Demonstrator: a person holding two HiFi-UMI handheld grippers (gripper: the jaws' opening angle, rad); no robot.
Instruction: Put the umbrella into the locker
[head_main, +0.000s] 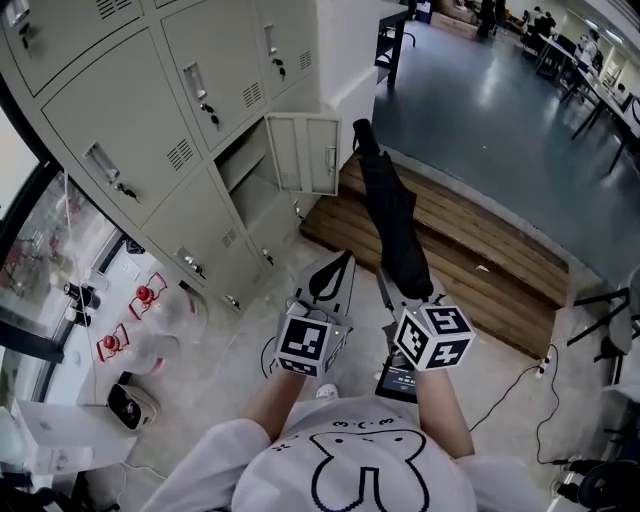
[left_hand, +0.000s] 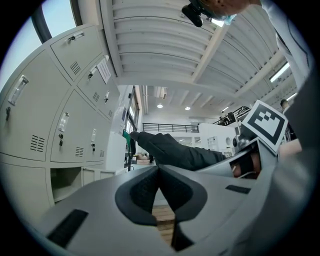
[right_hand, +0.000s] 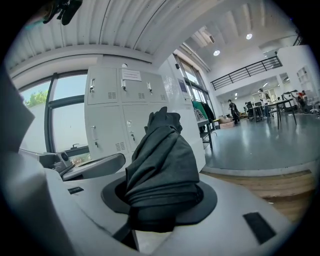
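A folded black umbrella (head_main: 390, 215) sticks out forward from my right gripper (head_main: 412, 293), which is shut on its lower end. In the right gripper view the dark cloth (right_hand: 160, 167) fills the space between the pads. The umbrella's tip points toward the grey lockers (head_main: 130, 110), where one low compartment (head_main: 252, 185) stands with its door (head_main: 303, 152) swung open. My left gripper (head_main: 337, 260) is just left of the umbrella, shut, with its black pads (left_hand: 150, 192) meeting and nothing between them. From the left gripper view the umbrella (left_hand: 175, 150) crosses above the jaws and the open compartment (left_hand: 65, 181) is at lower left.
A wooden platform (head_main: 470, 250) lies on the floor right of the lockers. Cables (head_main: 520, 385) run over the concrete floor. A chair (head_main: 610, 310) stands at the right edge. A white box (head_main: 50, 435) and red items (head_main: 140, 300) sit at the left by the window.
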